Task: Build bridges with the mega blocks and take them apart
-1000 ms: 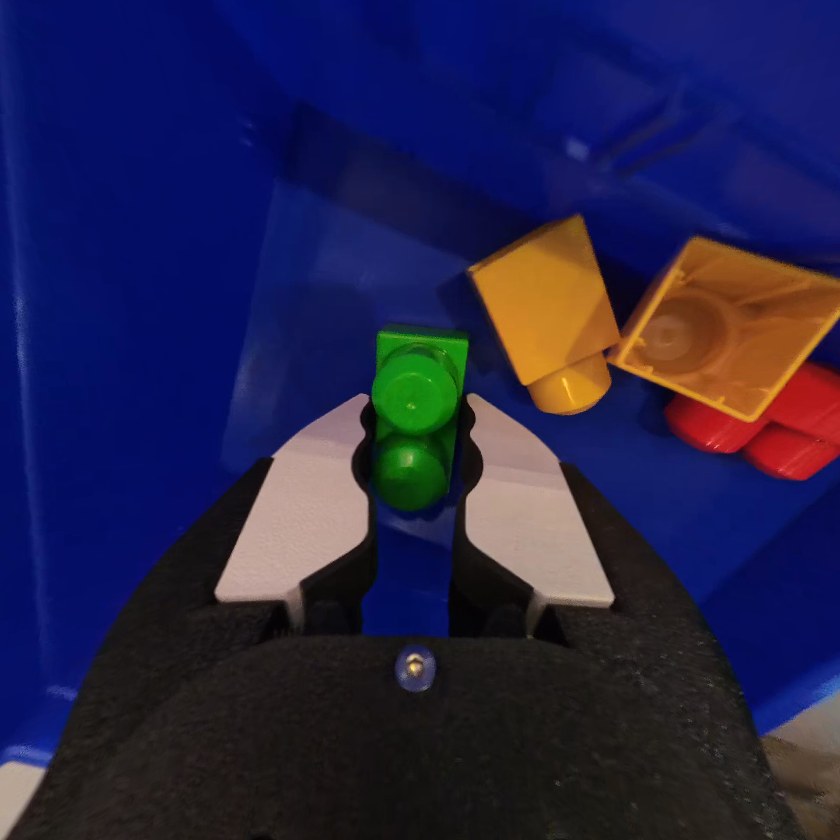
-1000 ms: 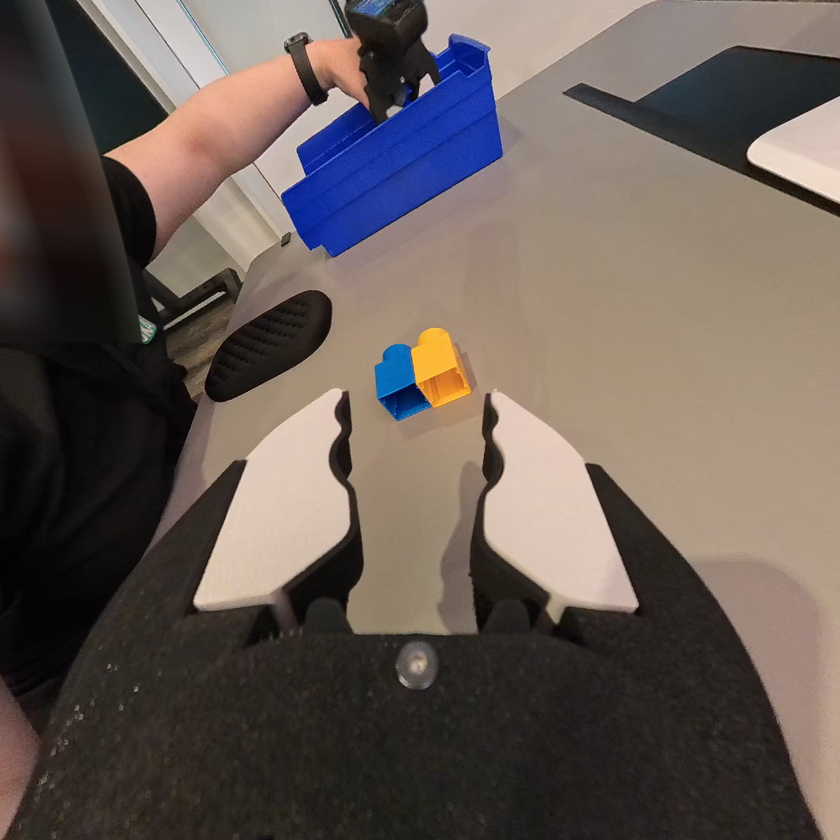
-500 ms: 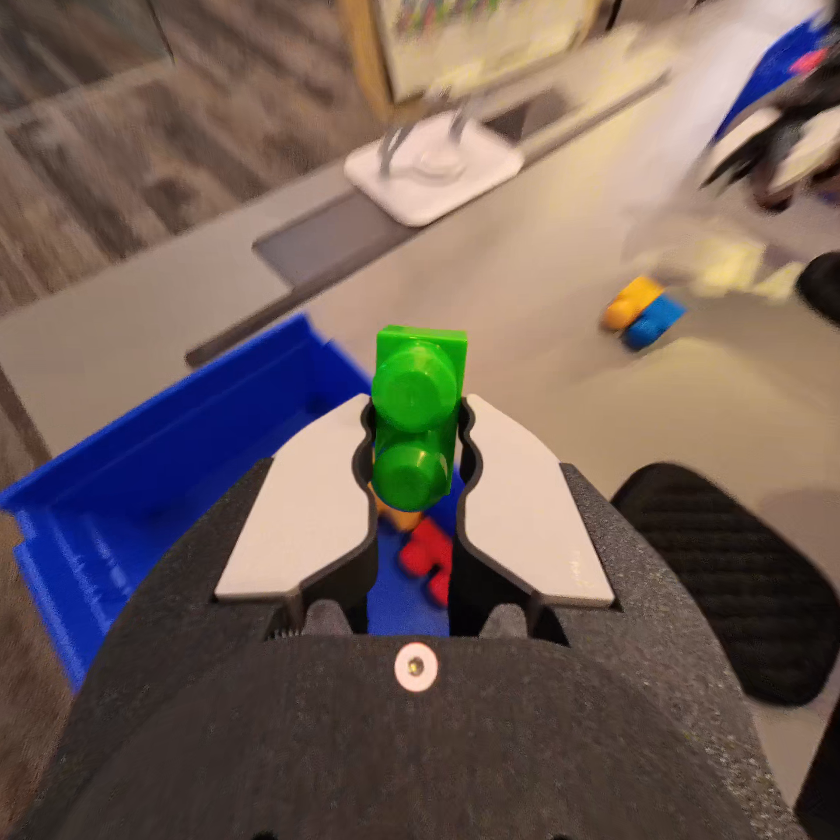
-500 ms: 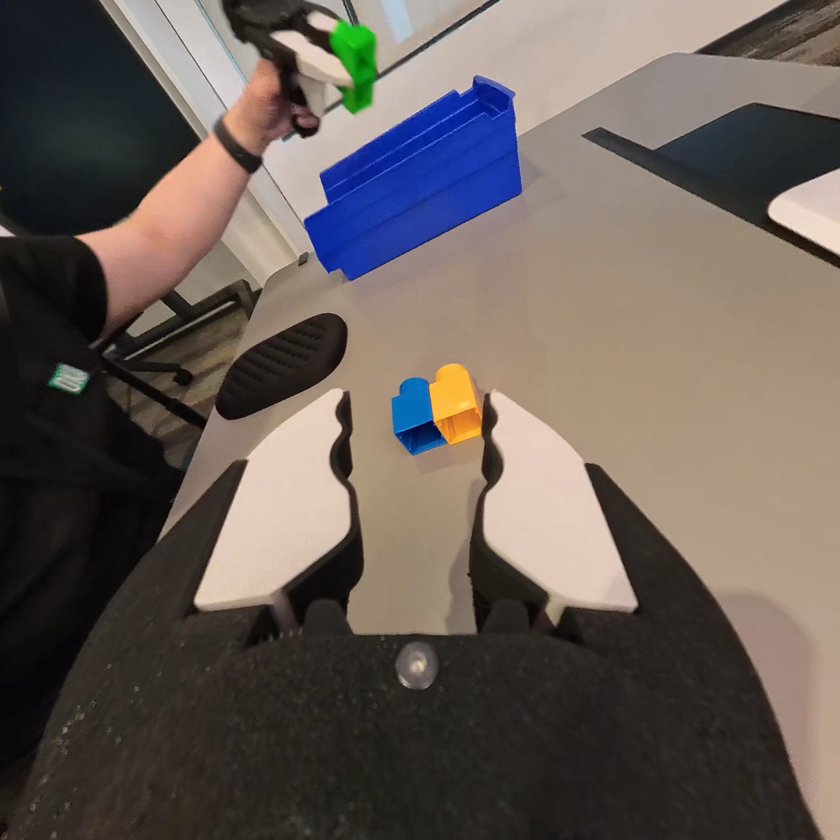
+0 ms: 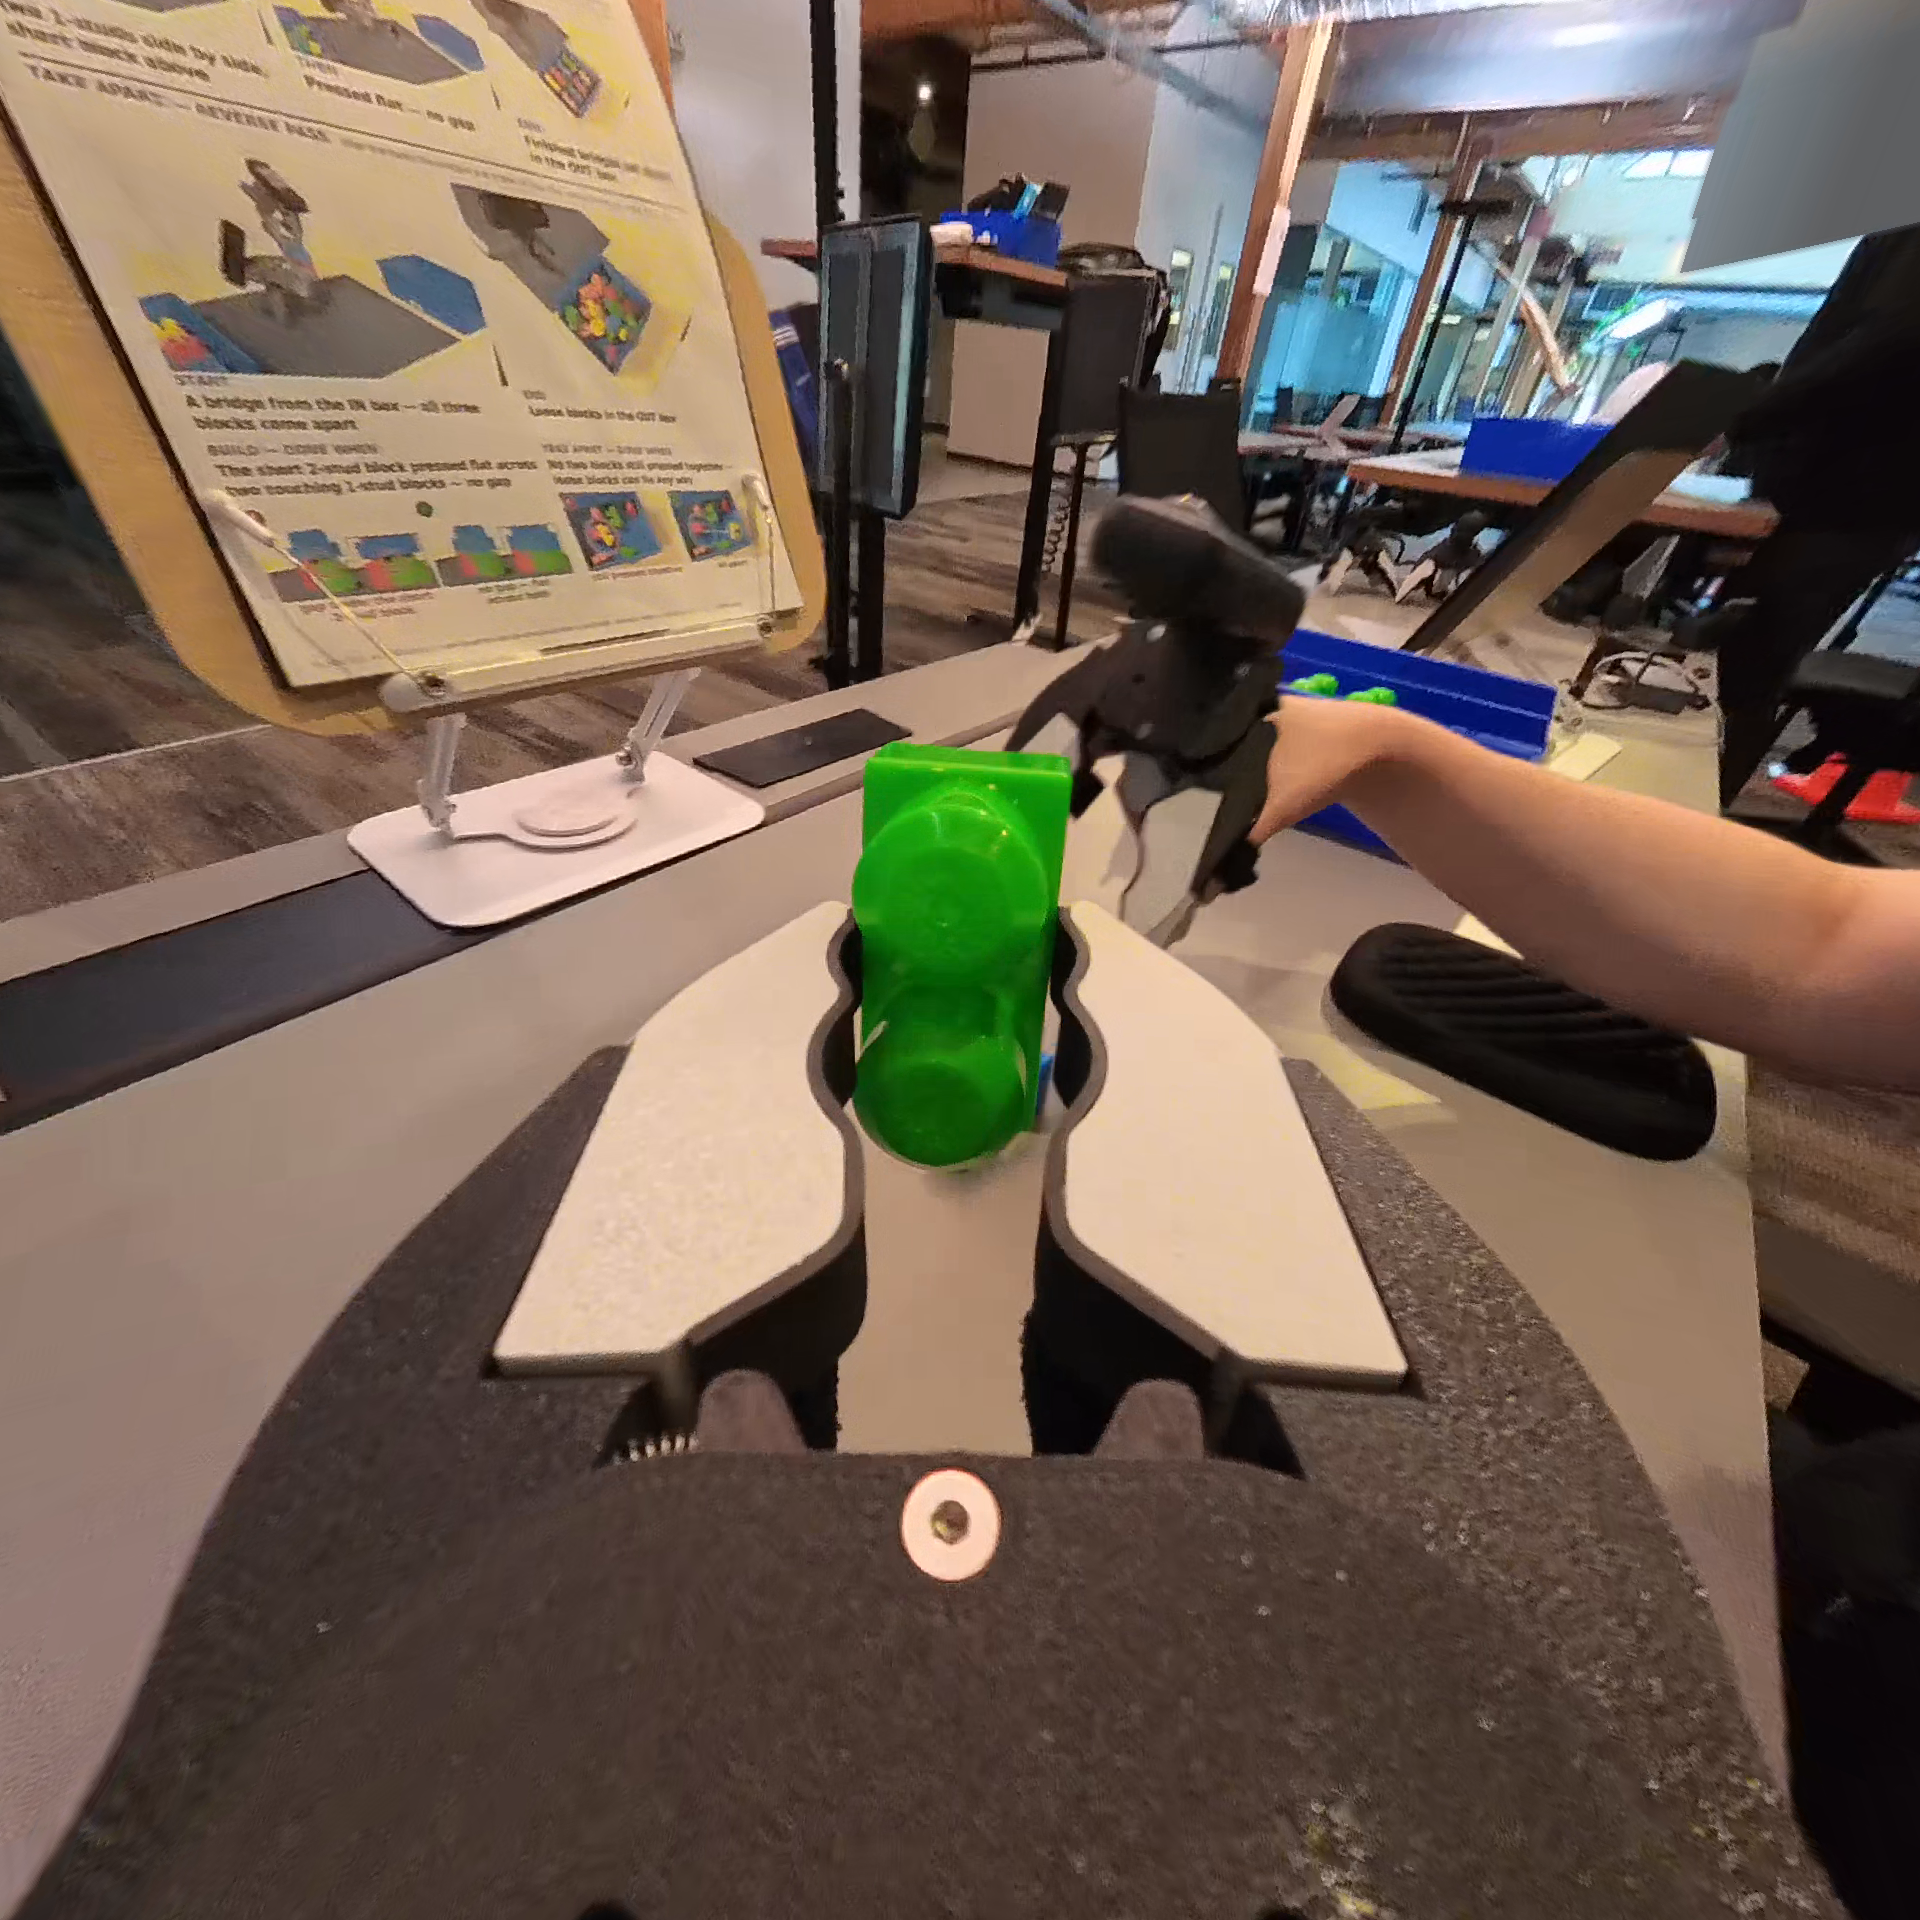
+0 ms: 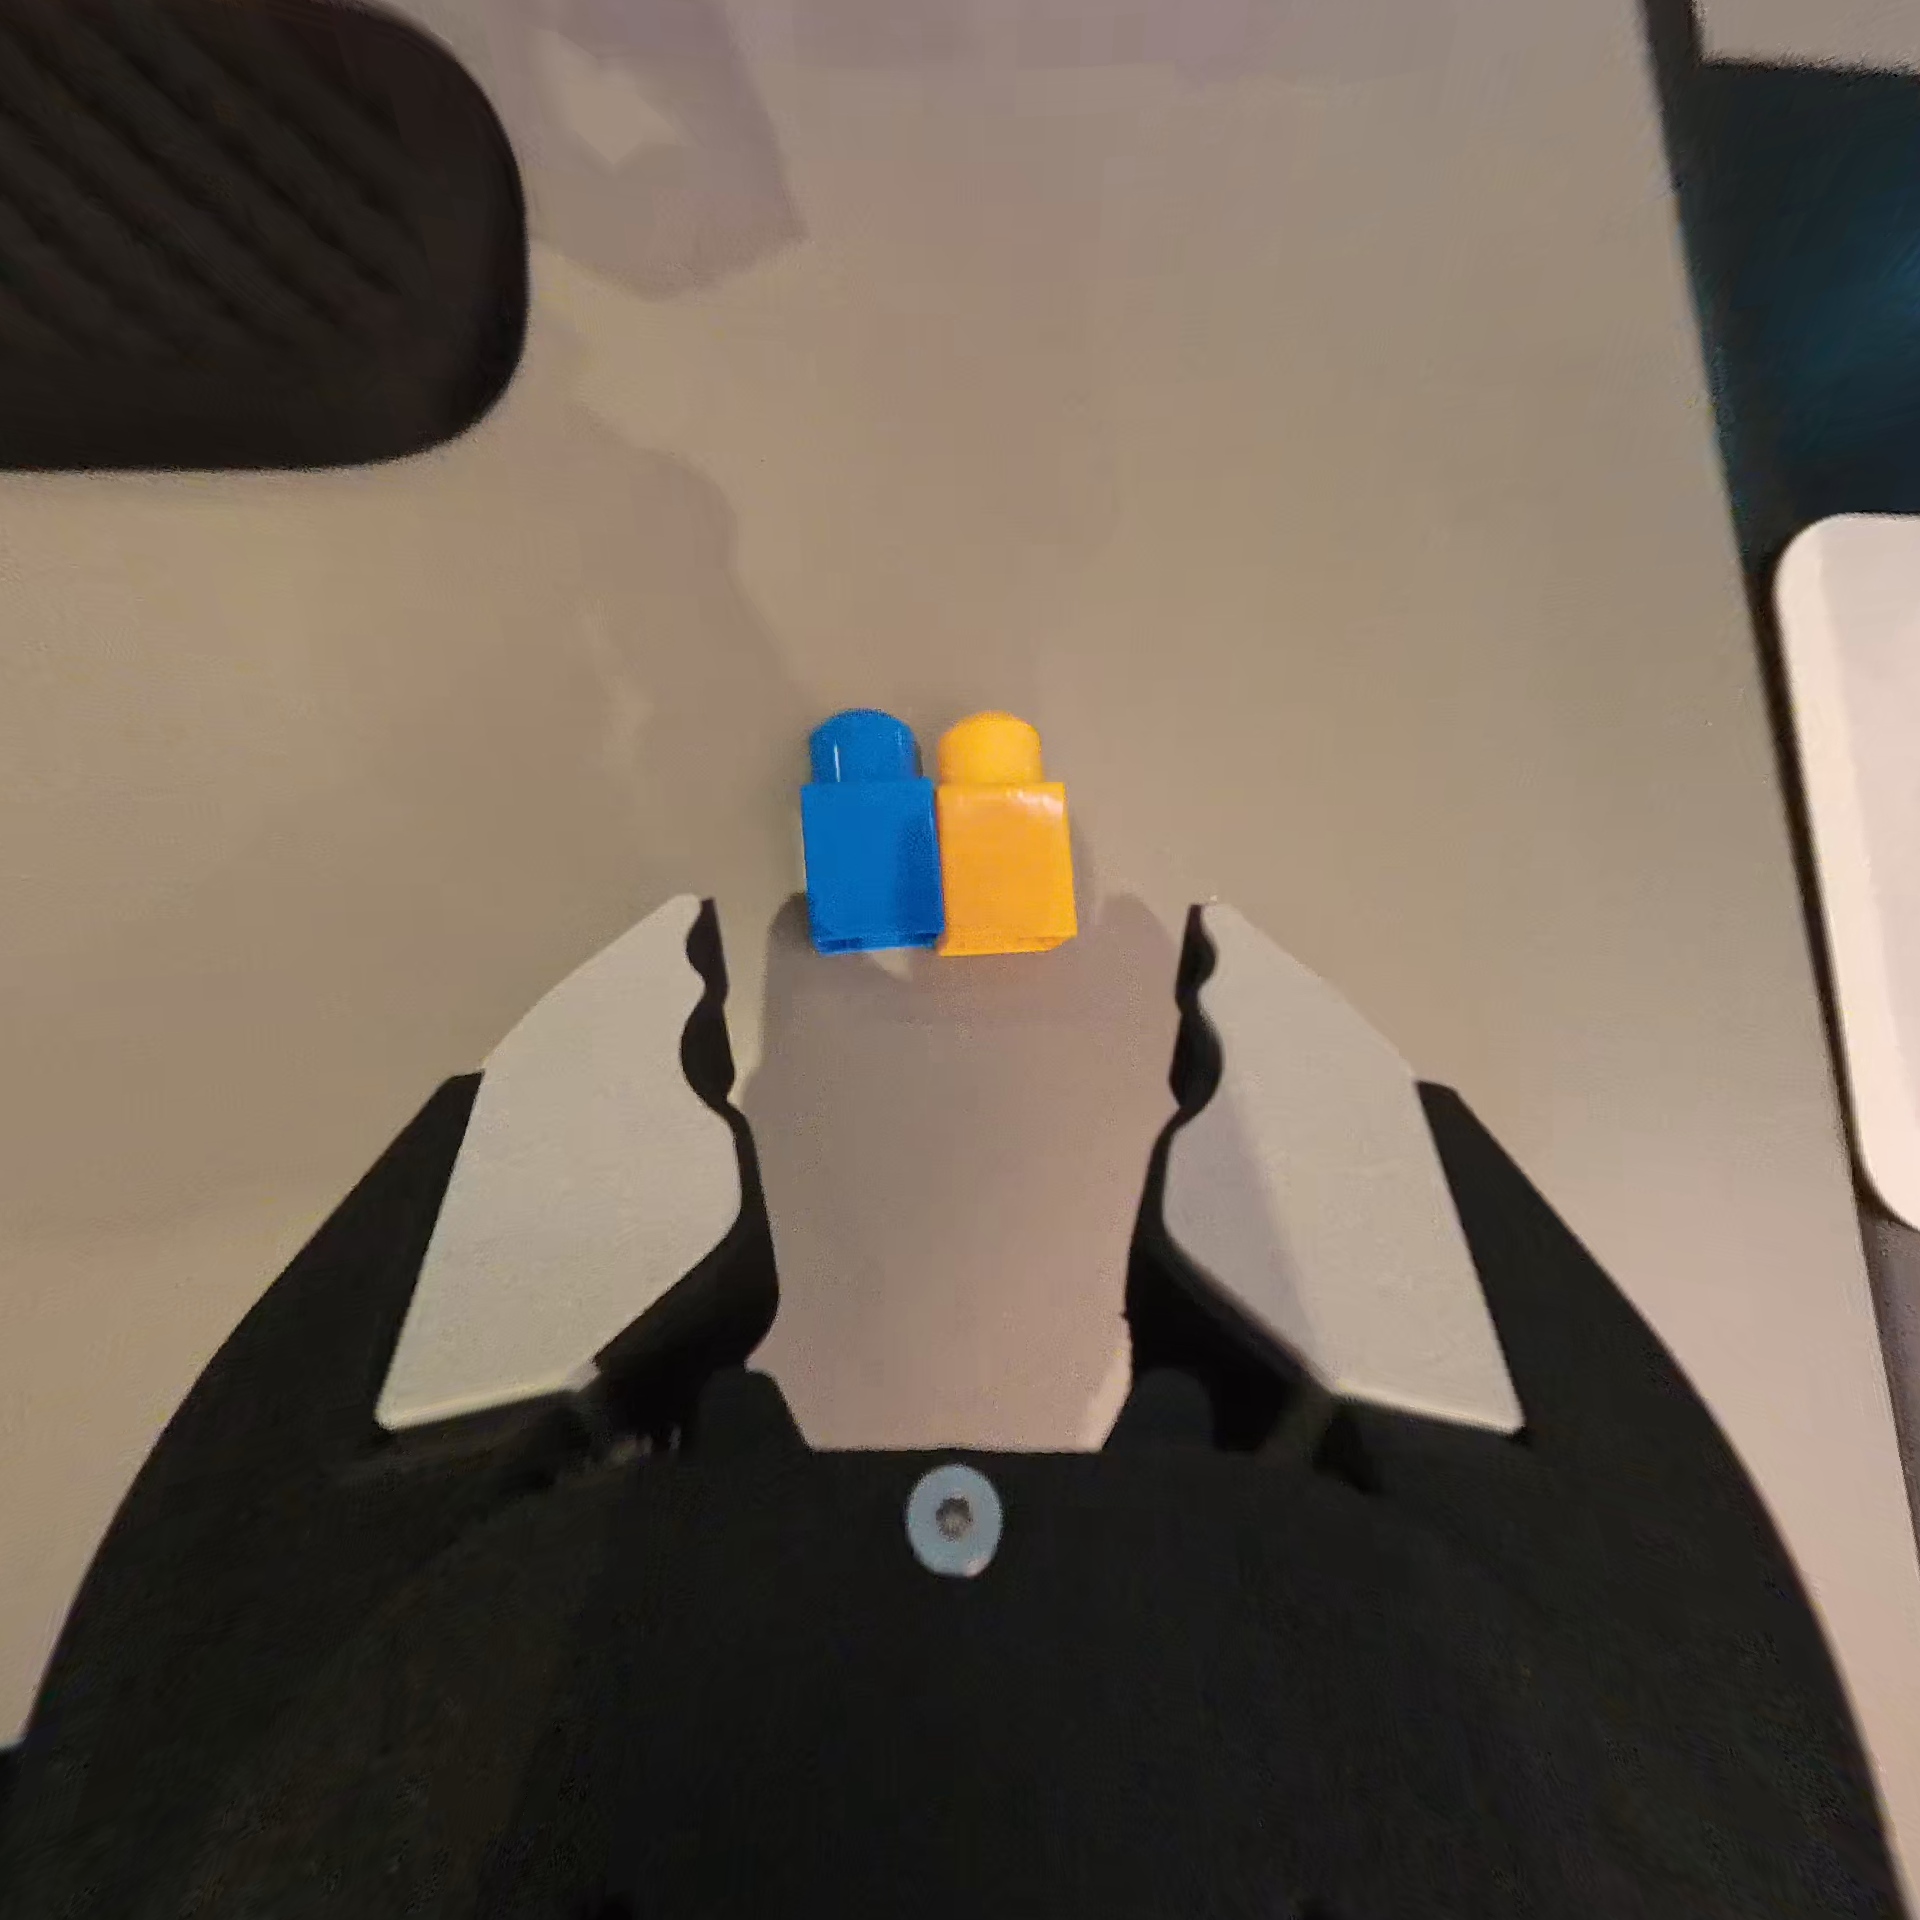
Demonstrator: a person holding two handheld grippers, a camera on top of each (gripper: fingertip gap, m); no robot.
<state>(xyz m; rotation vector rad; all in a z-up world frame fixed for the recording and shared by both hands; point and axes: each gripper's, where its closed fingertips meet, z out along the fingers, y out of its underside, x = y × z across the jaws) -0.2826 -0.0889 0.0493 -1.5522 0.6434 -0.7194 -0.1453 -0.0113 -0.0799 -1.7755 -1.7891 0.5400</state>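
Green two-stud block [image 5: 956, 977] sits pinched in the left gripper [image 5: 951, 1023] jaws, studs facing the camera, probably the bridge's span. Right gripper [image 6: 951, 997] jaws are spread; just ahead, blue block [image 6: 871, 868] and yellow block [image 6: 1006, 868] lie touching on the tabletop [image 6: 1351, 520], likely the piers.

Glossy plastic green block [image 5: 958, 966], blue block [image 6: 871, 868] and yellow block [image 6: 1004, 868]; smooth matt grey table [image 6: 1351, 520]; ribbed black pad [image 6: 229, 229].
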